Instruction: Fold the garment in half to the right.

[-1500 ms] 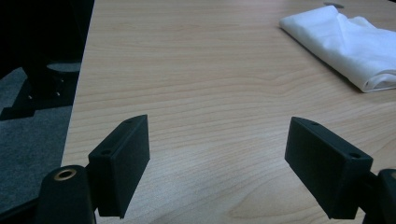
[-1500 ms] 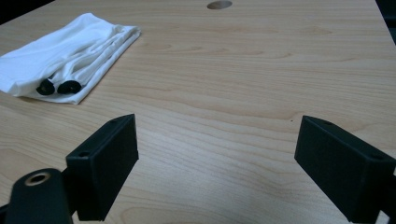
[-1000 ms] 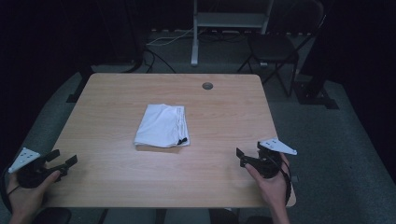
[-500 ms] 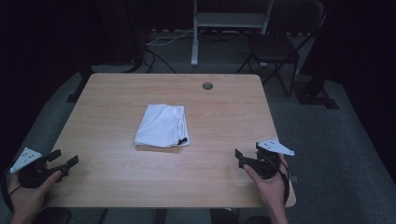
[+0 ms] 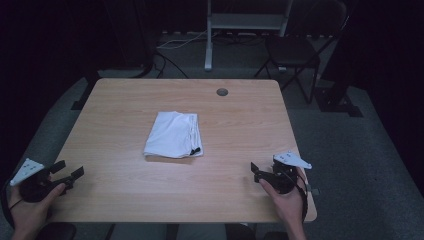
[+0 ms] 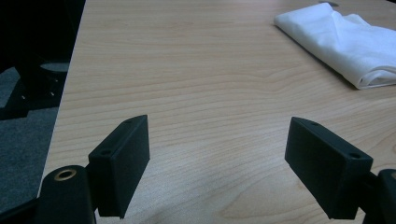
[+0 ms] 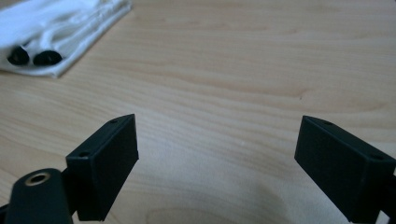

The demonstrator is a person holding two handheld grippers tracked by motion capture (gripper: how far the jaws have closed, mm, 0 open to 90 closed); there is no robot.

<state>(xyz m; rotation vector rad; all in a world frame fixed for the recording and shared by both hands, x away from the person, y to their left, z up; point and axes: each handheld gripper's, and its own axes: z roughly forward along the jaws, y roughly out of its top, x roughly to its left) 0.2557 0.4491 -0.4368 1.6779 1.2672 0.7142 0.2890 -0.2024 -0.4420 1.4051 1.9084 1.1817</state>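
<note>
Cloth [image 5: 173, 135] lies folded mid-table, well apart from both grippers. Left gripper [image 5: 65, 172] and right gripper [image 5: 260, 172]: jaws spread wide, empty. Risk: a shallow pinch takes only the top layer, so the fold drags open.

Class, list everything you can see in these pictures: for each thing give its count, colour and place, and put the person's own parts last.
Folded cloth: one, white, lying near the middle of the table, with two small dark spots at its near right corner.
Table: one, light wood, square top, centre of the high view.
Cable hole: one, dark grey, round, in the tabletop near its far edge.
Folding chair: one, black, on the floor beyond the table's far right corner.
Stand: one, pale grey, on the floor behind the table.
Left gripper: one, black with a grey plate, near left corner, jaws apart, holding nothing.
Right gripper: one, black with a grey plate, near right edge, jaws apart, holding nothing.
Hands: two, one around each gripper.
</note>
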